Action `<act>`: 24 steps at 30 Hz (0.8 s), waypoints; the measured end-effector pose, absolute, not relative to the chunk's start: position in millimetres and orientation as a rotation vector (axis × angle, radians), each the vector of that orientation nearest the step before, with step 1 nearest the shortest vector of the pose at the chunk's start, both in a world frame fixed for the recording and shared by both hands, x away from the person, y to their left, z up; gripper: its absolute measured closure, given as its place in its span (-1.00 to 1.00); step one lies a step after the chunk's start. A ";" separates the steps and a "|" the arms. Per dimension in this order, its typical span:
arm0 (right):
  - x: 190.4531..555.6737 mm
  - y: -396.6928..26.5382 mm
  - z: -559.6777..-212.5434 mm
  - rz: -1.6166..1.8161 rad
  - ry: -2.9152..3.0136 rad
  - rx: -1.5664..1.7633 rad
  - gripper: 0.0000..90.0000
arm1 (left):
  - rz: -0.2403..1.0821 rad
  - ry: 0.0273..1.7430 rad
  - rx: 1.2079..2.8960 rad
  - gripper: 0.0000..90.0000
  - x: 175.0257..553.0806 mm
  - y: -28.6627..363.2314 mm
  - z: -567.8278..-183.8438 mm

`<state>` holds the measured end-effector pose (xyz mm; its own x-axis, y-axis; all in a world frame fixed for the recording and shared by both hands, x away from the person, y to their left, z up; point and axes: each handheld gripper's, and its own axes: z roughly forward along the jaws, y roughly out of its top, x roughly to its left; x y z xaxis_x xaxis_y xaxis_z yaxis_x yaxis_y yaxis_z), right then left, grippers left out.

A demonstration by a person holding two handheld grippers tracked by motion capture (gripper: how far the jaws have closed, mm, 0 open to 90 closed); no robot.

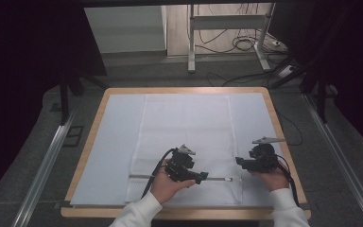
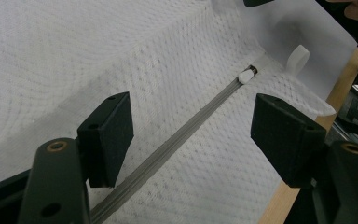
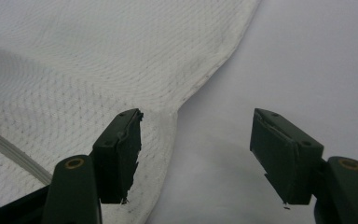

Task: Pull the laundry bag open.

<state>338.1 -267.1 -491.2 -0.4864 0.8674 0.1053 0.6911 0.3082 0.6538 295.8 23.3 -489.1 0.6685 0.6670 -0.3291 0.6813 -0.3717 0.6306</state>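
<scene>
Both claws stand spread, and neither pinches anything. Left gripper (image 1: pixel 203 177) sits over the zipper (image 1: pixel 179 178) of the one white mesh bag (image 1: pixel 184 137), its two pads wide apart with the grey zipper track (image 2: pixel 168 149) running between them, untouched. Right gripper (image 1: pixel 238 161) is just beside the bag's right edge, near the zipper's far end; its own view shows one pad over the bag's mesh border (image 3: pixel 158 135) and the other over the pale cover sheet (image 3: pixel 307 56), with nothing gripped between.

Counted: one mesh bag, one zipper, one white zipper pull (image 2: pixel 246 76), one white fabric loop (image 2: pixel 297 58), two grippers, two hands. The left hand (image 1: pixel 165 185) and right hand (image 1: pixel 269 179) each come in from the near edge of the table (image 1: pixel 94 123), both in white sleeves.

The bag lies flat in the middle of the table on the cover sheet (image 1: pixel 113 142), its long side running away from the person. The zipper crosses the bag near the end closest to the person. The pull rests at the zipper's right end, close to the right gripper, and the loop lies just past the pull at the bag's corner. The bag looks flat; whether anything is inside it I cannot tell.
</scene>
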 end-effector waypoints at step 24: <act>339.3 -277.2 -488.7 0.950 2.263 1.449 -0.27 | -0.056 1.017 2.132 -0.27 301.7 -15.7 -491.8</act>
<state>339.3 -277.2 -488.7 -0.4515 0.8862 0.1038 0.6948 0.2762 0.6641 301.7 -15.7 -491.8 0.6821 0.6481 -0.3387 0.6811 -0.3946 0.6168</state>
